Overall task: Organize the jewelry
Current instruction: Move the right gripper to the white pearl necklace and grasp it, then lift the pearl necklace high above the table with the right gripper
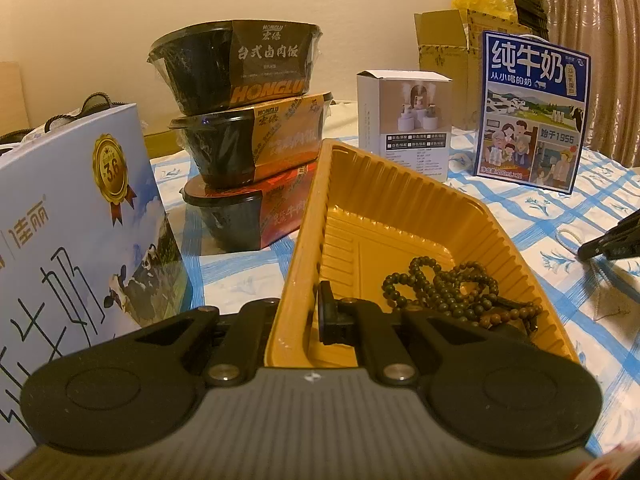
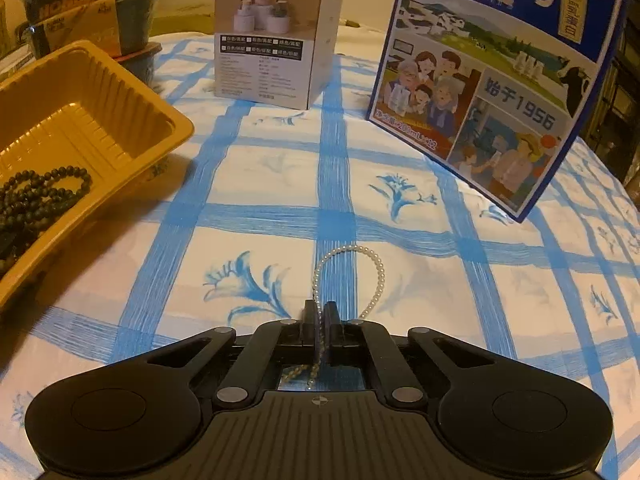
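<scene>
A yellow plastic tray (image 1: 384, 216) sits on the blue-checked cloth; it also shows at the left of the right wrist view (image 2: 120, 120). Dark brown bead strings (image 1: 452, 288) lie in its near corner, also seen in the right wrist view (image 2: 40, 196). My left gripper (image 1: 298, 320) is shut on the tray's near wall, one finger inside and one outside. My right gripper (image 2: 320, 320) is shut on a white pearl necklace (image 2: 376, 272), which loops forward over the cloth and trails back under the jaws.
Three stacked instant-rice bowls (image 1: 244, 136) stand behind the tray. A white box (image 2: 276, 36) and a blue milk carton (image 2: 492, 80) stand at the back. Another milk box (image 1: 72, 220) stands close on the left. The right gripper's dark tip (image 1: 612, 240) shows at the right edge.
</scene>
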A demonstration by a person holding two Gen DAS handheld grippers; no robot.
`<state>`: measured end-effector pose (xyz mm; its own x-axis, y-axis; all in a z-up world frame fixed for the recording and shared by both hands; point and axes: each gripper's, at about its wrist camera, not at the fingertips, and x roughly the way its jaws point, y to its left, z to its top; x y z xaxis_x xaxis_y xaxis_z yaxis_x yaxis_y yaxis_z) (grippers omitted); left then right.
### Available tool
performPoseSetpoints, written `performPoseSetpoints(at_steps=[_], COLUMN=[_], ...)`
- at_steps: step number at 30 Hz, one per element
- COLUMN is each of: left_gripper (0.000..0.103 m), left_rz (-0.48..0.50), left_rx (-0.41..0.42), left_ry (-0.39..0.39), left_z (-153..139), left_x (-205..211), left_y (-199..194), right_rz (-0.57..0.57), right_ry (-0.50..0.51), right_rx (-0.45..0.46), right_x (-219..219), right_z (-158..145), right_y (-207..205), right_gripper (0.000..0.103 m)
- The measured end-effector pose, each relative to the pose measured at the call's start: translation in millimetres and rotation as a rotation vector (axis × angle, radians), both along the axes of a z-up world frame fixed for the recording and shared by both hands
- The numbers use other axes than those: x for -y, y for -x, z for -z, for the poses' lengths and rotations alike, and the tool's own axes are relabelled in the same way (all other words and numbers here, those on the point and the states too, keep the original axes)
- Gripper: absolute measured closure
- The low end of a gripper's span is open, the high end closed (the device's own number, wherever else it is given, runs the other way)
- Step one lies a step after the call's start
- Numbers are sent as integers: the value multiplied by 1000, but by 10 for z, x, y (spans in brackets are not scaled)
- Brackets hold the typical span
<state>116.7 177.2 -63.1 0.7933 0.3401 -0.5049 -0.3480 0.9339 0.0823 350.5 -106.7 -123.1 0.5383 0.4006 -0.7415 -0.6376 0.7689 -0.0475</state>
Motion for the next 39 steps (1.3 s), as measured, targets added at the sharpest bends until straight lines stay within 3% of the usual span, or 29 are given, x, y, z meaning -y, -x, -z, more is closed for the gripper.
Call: performPoseSetpoints(at_steps=[19, 31, 39], left_gripper=[97, 97, 96], left_rz=[-3, -1, -2], left_rx=[2, 5, 12], left_ry=[9, 13, 22], left_z=[3, -8, -13], left_x=[-6, 7, 17], left_y=[7, 12, 28], right_rz=[49, -86, -194], right_ry=[-293, -397, -517], right_rx=[75, 116, 67], right_x=[473, 75, -446], right_z=[-1557, -2225, -2345], right_y=[418, 758, 877], right_gripper=[101, 101, 101])
